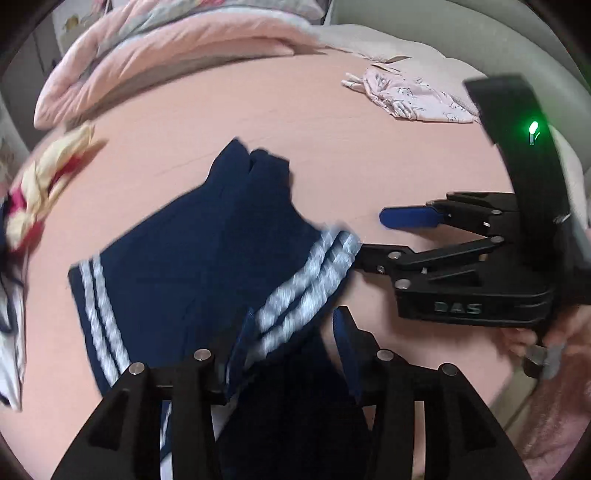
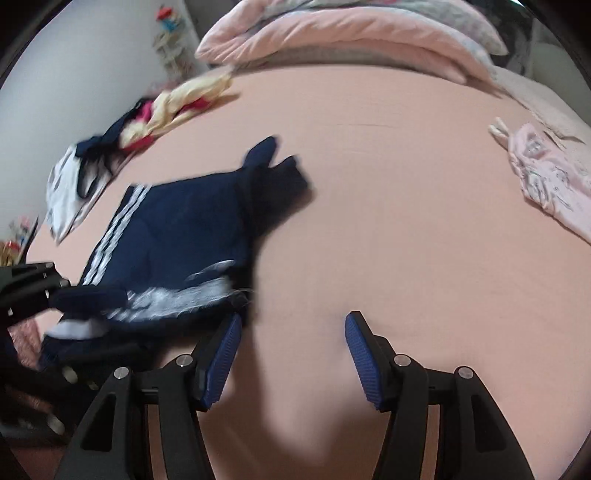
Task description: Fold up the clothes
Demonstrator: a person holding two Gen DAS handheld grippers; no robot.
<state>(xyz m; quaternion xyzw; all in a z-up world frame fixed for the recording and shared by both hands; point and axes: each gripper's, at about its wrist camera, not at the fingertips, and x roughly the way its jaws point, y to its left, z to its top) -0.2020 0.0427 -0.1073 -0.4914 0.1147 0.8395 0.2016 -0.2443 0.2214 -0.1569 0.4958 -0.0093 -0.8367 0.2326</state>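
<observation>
The bed (image 2: 388,206), covered in a plain pink sheet, serves as my folding surface; its broad bare middle gives the cloth room to lie flat. A pink quilt (image 2: 332,29) is bunched at the far edge, out of the working area. The navy garment (image 1: 177,266), trimmed with paired white stripes, lies partly doubled over near the bed's near edge, within reach of both tools. Other clothes, a yellow-and-red piece (image 2: 184,99) and a pale pink printed piece (image 2: 546,173), lie well apart, presumably awaiting their turn. My left gripper (image 1: 291,354) stands with jaws parted, striped cloth lying between them but not pinched, as I judge a fold just laid down. My right gripper (image 2: 291,354) is open and empty over bare sheet, just beside the garment's edge.
</observation>
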